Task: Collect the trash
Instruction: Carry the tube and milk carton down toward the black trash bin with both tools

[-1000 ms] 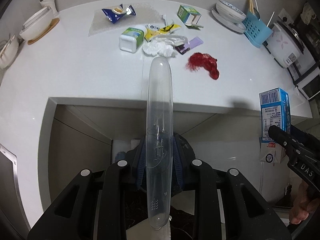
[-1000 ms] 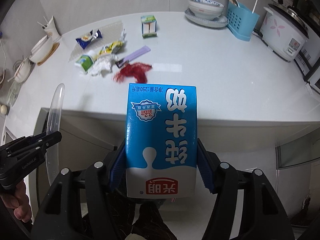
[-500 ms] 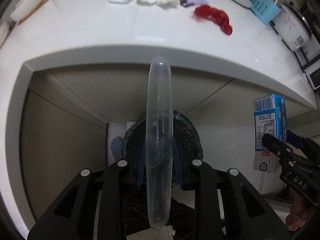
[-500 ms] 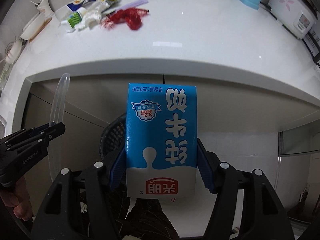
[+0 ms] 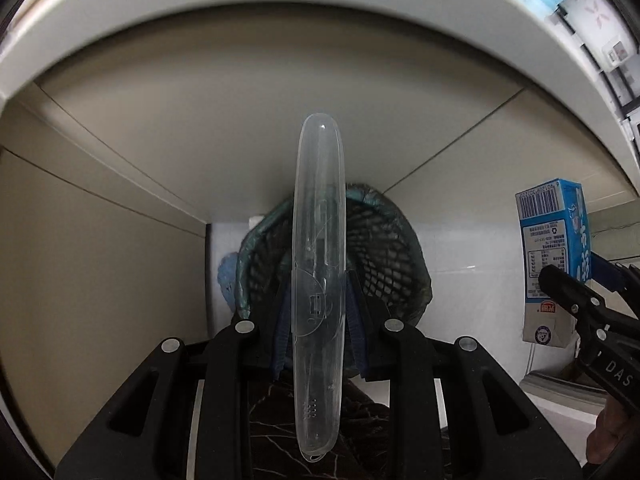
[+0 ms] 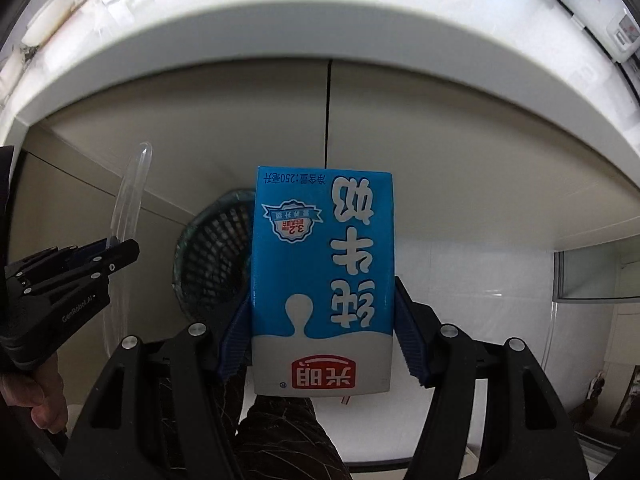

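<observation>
The left gripper [image 5: 319,312] is pinching a clear case [image 5: 318,280] and the right gripper [image 6: 322,320] a milk carton [image 6: 322,276], hovering above the mesh bin [image 5: 384,248] at frame centre, presumably for dropping.

Milk carton [image 6: 322,280], printed upside down in right wrist view: "250毫升", "3.2" badge, large "纯牛奶", red "光明" logo. Left gripper [image 6: 120,252] body: "GenRobot.AI". Right gripper [image 5: 560,280], lower right of left wrist view: "DAS".
</observation>
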`<state>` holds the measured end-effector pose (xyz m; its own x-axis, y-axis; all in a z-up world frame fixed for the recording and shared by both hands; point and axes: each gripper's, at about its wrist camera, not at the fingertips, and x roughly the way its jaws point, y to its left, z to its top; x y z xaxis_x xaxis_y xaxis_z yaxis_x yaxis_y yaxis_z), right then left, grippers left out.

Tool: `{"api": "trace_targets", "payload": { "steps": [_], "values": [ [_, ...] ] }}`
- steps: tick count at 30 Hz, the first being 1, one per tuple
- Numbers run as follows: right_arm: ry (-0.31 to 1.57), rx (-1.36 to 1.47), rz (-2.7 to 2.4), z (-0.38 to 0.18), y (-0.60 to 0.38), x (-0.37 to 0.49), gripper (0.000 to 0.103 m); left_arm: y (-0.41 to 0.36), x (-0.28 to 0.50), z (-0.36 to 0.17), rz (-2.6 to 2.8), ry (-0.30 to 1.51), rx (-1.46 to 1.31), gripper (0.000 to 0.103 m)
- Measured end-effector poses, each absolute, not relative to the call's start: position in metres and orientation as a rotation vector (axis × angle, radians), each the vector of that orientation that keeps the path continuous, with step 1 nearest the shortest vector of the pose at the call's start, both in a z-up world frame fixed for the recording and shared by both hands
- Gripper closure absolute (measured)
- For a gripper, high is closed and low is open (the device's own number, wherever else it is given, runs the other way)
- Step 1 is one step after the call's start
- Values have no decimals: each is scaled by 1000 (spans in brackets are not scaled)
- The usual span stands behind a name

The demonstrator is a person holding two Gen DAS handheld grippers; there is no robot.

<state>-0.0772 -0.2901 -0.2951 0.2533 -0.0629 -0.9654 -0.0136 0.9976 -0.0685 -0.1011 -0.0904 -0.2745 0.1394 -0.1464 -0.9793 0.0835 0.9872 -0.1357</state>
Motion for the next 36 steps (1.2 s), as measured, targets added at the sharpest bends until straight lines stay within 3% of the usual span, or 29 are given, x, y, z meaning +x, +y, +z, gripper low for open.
{"api": "trace_targets", "payload": {
  "steps": [10,13,26,29,36],
  "values": [
    [1348,-77,-48,-308,-293,-83,42,-106,-108,-297,-236,1476,-14,74],
    [1352,-73,-53,-311,-286,-83,42,-106,-110,-292,-234,1449,-15,58],
    [1354,-90,7,-316,-268,-70,42,-80,-112,-259,-159,1333,-53,14],
    [1354,-107,30,-323,-260,-67,42,-67,-110,-251,-139,1311,-73,6],
    [1372,-153,64,-346,-240,-60,42,-47,-107,-256,-83,1322,-68,6]
  ]
}}
